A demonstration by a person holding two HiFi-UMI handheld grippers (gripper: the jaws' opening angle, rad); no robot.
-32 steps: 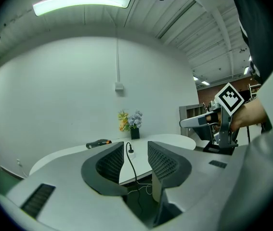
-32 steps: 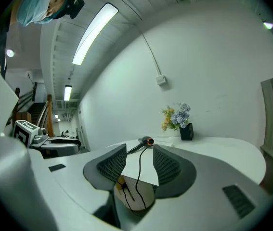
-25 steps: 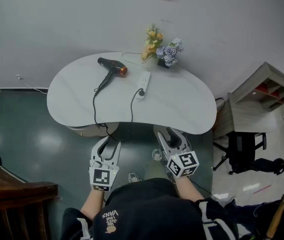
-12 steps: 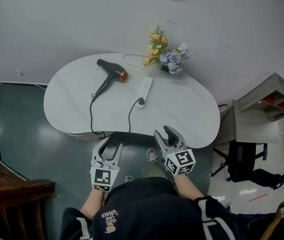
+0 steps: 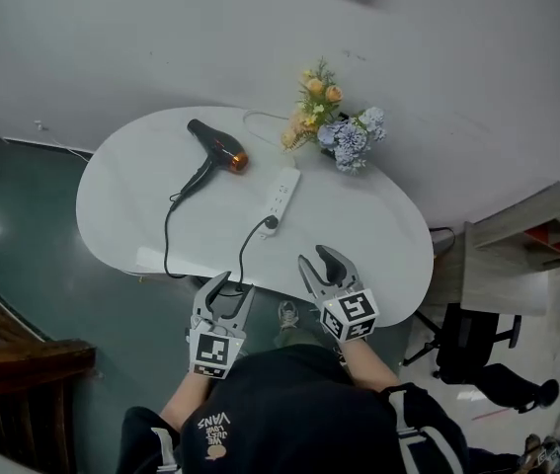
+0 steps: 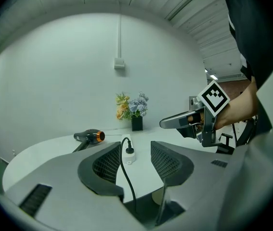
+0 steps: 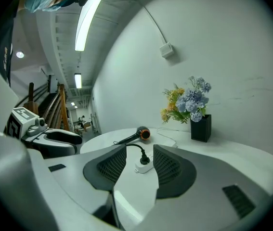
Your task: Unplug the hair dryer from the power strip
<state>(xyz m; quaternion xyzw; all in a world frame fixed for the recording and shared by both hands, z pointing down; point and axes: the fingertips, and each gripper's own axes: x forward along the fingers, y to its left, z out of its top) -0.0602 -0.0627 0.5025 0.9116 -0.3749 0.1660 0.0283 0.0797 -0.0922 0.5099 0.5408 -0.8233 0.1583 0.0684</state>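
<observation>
A black hair dryer with an orange nozzle ring lies at the back left of the white table. Its black cord loops off the front edge and back up to a plug seated in the white power strip. My left gripper hovers at the table's front edge, its jaws opening; the cord shows in the gap between them, untouched. My right gripper is open over the front edge, empty. Both gripper views look at the plug and the dryer.
A black vase of yellow and blue flowers stands behind the strip. A thin white lead runs from the strip toward the wall. A black chair and a shelf unit stand to the right, dark wooden furniture to the left.
Both grippers have come forward to the table's front edge, and the table fills more of the view. The left jaws stand wider apart.
</observation>
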